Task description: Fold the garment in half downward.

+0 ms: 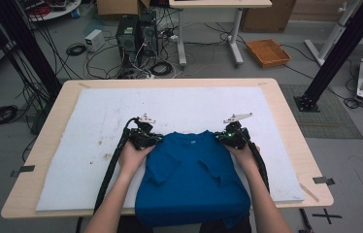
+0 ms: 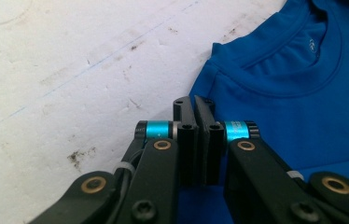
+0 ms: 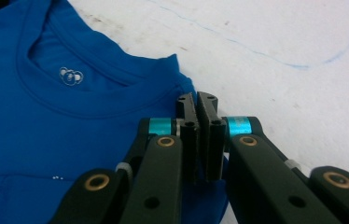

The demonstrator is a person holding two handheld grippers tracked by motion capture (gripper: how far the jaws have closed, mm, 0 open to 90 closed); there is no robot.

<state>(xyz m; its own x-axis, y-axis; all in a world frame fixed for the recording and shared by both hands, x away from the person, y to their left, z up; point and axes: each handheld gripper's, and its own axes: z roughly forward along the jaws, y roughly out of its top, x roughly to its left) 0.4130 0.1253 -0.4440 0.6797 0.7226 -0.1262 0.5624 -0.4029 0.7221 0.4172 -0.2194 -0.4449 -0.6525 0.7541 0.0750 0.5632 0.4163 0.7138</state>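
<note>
Fingers of both grippers, left (image 2: 195,103) and right (image 3: 197,100), pressed together at blue shirt (image 1: 191,170) shoulders.

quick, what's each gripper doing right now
Left gripper: closed, pinching the blue shirt at its shoulder.
Right gripper: closed, pinching the shirt's other shoulder.

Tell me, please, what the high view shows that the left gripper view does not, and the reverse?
High view alone: both hands, the right gripper, the folded sleeves, the table's wooden edge and the floor's cables. Left gripper view alone: the left gripper with jaws closed at the shirt's shoulder, and faint blue lines on the mat. Both: the blue T-shirt, its collar, the stained white mat.
</note>
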